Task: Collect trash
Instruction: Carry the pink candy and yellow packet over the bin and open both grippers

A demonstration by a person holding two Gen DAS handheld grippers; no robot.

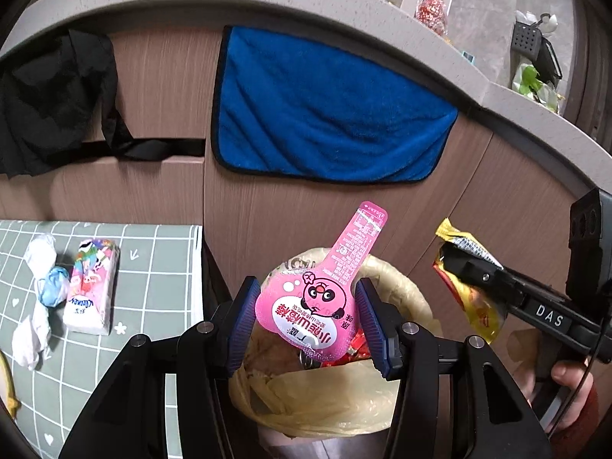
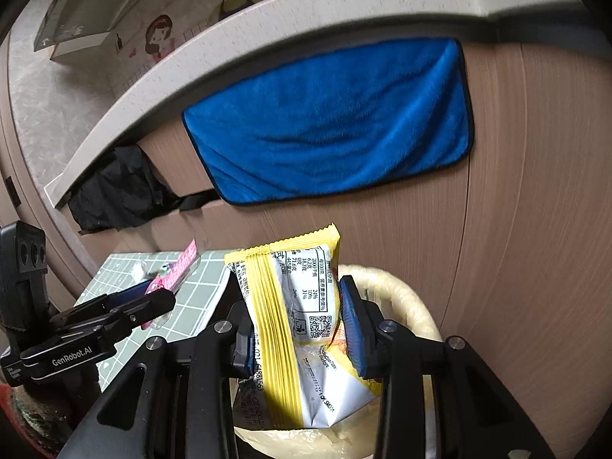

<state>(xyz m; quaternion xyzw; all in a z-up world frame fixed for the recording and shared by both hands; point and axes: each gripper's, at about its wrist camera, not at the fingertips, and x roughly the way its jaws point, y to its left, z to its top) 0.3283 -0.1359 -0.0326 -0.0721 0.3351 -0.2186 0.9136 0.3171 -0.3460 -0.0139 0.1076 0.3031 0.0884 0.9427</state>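
My left gripper [image 1: 308, 319] is shut on a pink snack wrapper [image 1: 317, 298] and holds it over the trash bin [image 1: 401, 287], which is lined with a yellowish bag. My right gripper [image 2: 296, 323] is shut on a yellow and white snack packet [image 2: 298, 306] and holds it over the same bin [image 2: 405, 290]. The right gripper with its packet also shows in the left wrist view [image 1: 459, 267]. The left gripper with the pink wrapper shows in the right wrist view [image 2: 160, 290]. Red wrappers [image 1: 354, 348] lie inside the bin.
A low table with a green grid cloth [image 1: 153, 279] stands left of the bin. On it lie crumpled white tissues [image 1: 36, 294] and a tissue pack [image 1: 91, 287]. A blue towel [image 1: 325, 111] and a black cloth [image 1: 53, 99] hang on the cabinet front behind.
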